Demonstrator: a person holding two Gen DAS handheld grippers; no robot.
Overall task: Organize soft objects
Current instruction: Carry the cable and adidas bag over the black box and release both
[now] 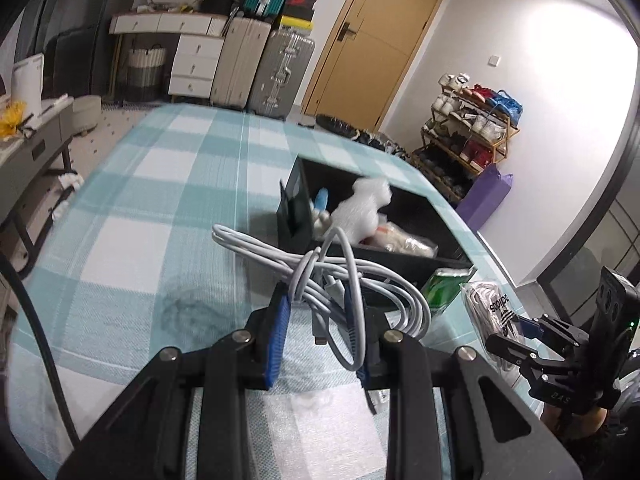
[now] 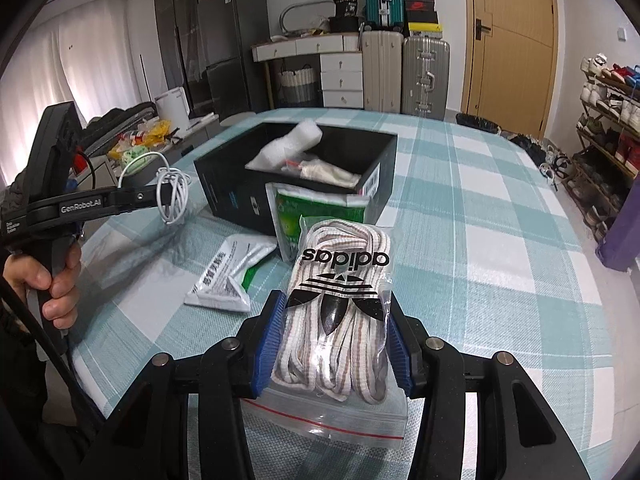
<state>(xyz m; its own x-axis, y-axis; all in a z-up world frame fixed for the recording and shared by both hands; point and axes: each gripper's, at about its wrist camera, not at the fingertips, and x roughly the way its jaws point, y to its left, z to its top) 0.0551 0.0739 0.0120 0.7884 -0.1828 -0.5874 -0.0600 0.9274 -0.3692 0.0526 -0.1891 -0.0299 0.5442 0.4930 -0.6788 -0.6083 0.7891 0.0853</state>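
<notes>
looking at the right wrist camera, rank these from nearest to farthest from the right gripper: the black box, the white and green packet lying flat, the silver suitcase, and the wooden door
1. White and green packet, flat on the table, just ahead-left of the right gripper.
2. Black box, farther up the table, centre-left.
3. Silver suitcase, on the floor past the table.
4. Wooden door, back right; nearly level with the suitcase, slightly behind.

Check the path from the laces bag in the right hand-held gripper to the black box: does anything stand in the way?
The green packet leans against the black box directly ahead of the laces bag; the opening above looks unobstructed.

Suitcases (image 2: 404, 72), door (image 2: 516, 40), shoe rack (image 1: 468, 140)
</notes>
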